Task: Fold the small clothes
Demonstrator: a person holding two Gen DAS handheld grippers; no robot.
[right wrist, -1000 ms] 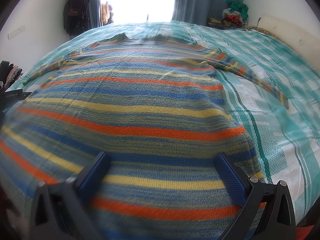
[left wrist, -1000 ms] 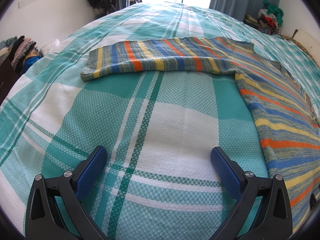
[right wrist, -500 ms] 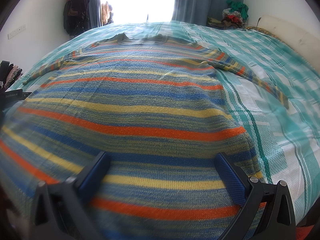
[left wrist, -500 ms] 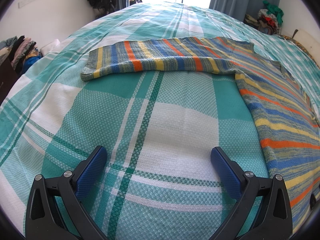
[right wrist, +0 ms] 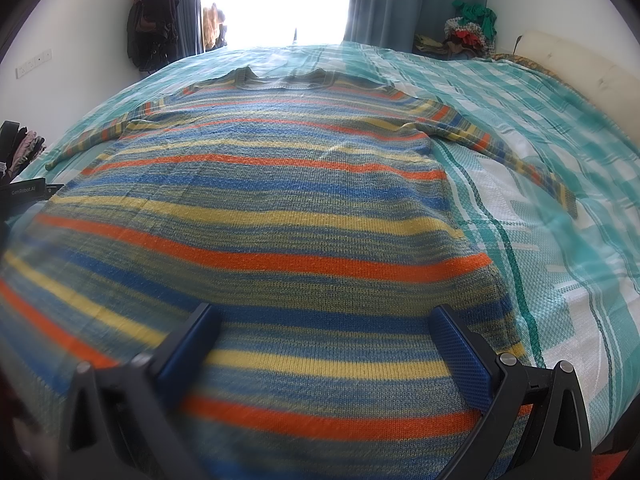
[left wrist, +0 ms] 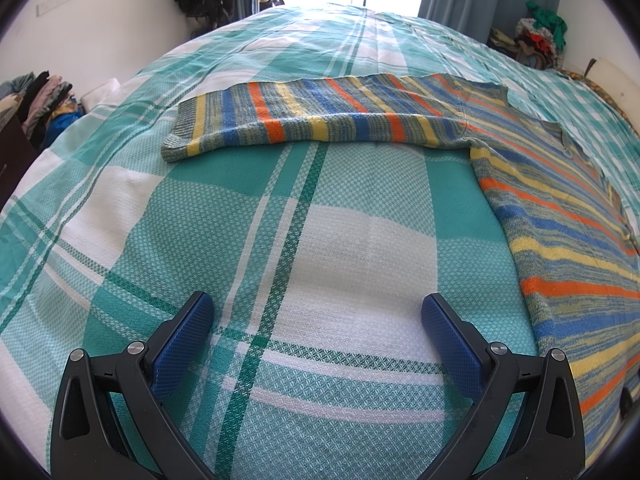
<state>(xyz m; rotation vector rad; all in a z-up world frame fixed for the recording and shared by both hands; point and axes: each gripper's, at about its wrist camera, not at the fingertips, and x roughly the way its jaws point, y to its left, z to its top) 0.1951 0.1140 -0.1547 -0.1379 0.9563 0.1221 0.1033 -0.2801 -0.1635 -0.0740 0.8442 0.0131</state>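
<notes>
A striped knit sweater (right wrist: 280,216) in blue, yellow, orange and grey-green lies flat on the bed, both sleeves spread out. In the left wrist view its body (left wrist: 560,216) lies at the right and one sleeve (left wrist: 320,120) stretches left across the bed. My left gripper (left wrist: 316,320) is open and empty above the bare bedspread, to the left of the sweater's hem. My right gripper (right wrist: 324,332) is open and empty just above the lower part of the sweater's body. The other sleeve (right wrist: 520,160) runs off to the right.
The bed is covered by a teal and white checked bedspread (left wrist: 280,220). A pile of clothes (left wrist: 40,100) sits off the left side of the bed, another pile (right wrist: 468,28) at the far right corner. Curtains and a bright window stand behind the bed.
</notes>
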